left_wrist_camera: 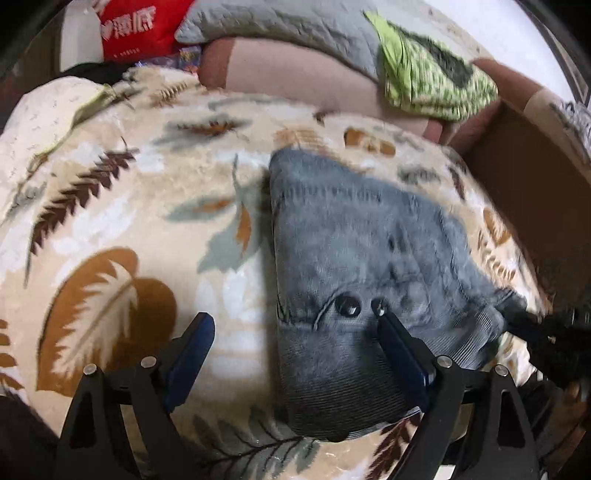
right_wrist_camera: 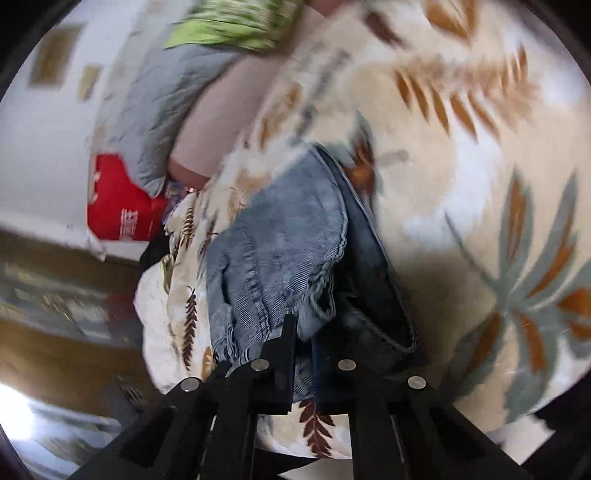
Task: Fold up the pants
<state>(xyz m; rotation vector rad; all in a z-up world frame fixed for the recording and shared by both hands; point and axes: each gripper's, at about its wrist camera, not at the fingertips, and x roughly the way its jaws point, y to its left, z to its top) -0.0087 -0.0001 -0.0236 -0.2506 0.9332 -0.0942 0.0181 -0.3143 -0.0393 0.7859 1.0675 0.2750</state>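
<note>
Grey-blue denim pants point(left_wrist_camera: 354, 266) lie folded on a cream blanket with a leaf print point(left_wrist_camera: 129, 229). The waistband with its dark buttons is nearest the camera. My left gripper point(left_wrist_camera: 295, 321) is open just above the waistband, its right finger point(left_wrist_camera: 399, 347) over the denim and its left finger point(left_wrist_camera: 192, 343) over the blanket. My right gripper point(right_wrist_camera: 304, 336) is shut on a bunched edge of the pants point(right_wrist_camera: 280, 243), which hang lifted and folded over a darker layer. The right gripper also shows as a dark shape at the right edge of the left wrist view point(left_wrist_camera: 543, 332).
A grey quilt point(left_wrist_camera: 280, 26), a lime green patterned cloth point(left_wrist_camera: 432, 74) and a red bag point(left_wrist_camera: 136, 26) lie at the far side. A brown cardboard box point(left_wrist_camera: 532, 192) stands at the right. In the right wrist view, floor point(right_wrist_camera: 55, 332) shows past the blanket's edge.
</note>
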